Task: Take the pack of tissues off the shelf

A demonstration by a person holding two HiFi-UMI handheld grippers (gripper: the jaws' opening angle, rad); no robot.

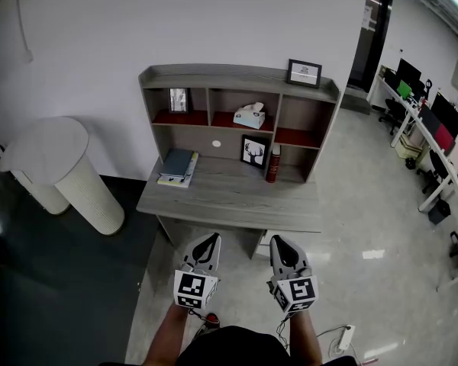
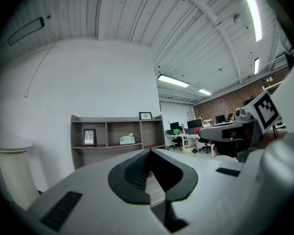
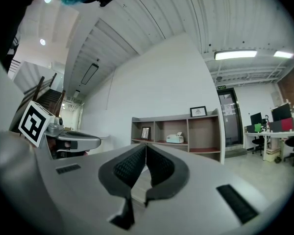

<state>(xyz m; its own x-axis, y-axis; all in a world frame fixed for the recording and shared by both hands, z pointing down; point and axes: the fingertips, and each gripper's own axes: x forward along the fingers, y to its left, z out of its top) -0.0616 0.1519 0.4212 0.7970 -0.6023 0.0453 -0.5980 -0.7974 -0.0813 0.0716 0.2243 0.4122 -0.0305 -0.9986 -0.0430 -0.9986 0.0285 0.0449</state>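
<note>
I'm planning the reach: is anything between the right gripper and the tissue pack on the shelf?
Nothing visible blocks it. The tissue pack sits in the open middle compartment of the shelf; the right gripper is short of the desk. The deer picture and red bottle stand lower, on the desk.

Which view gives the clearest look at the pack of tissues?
The head view: the pack of tissues stands in the middle compartment of the shelf, unobstructed. Both gripper views show it small and distant.
</note>
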